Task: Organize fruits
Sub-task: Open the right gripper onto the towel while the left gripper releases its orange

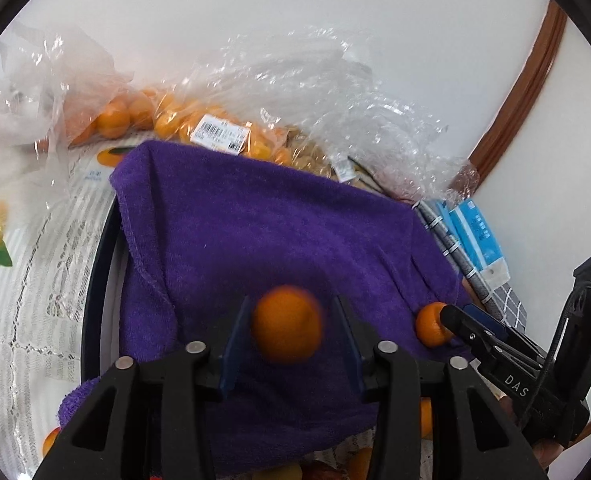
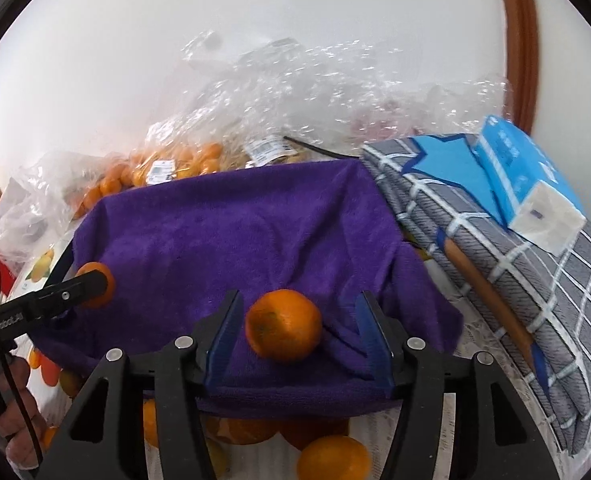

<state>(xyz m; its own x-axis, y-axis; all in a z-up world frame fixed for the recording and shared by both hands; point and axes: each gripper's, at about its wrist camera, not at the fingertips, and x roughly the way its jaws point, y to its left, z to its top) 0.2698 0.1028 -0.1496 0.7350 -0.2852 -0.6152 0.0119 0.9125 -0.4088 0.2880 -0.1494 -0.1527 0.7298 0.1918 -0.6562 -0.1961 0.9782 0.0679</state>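
Note:
A purple towel (image 1: 263,240) lines a round black-rimmed basket (image 1: 99,272); the towel also shows in the right wrist view (image 2: 235,232). My left gripper (image 1: 289,332) is open, with a blurred orange (image 1: 287,328) between its jaws, over the towel. My right gripper (image 2: 299,332) is open, with an orange (image 2: 283,330) between its jaws that touches neither pad. The right gripper's tip (image 1: 455,320) shows in the left wrist view beside that orange (image 1: 429,324). The left gripper's tip (image 2: 91,284) shows in the right wrist view by its orange (image 2: 95,276).
Clear plastic bags of small oranges (image 1: 167,120) and other produce lie behind the basket. Loose oranges (image 2: 331,460) lie on the lace tablecloth (image 1: 27,300) in front. A grey checked cloth bundle (image 2: 495,248) with a blue tissue pack (image 2: 527,184) sits to the right.

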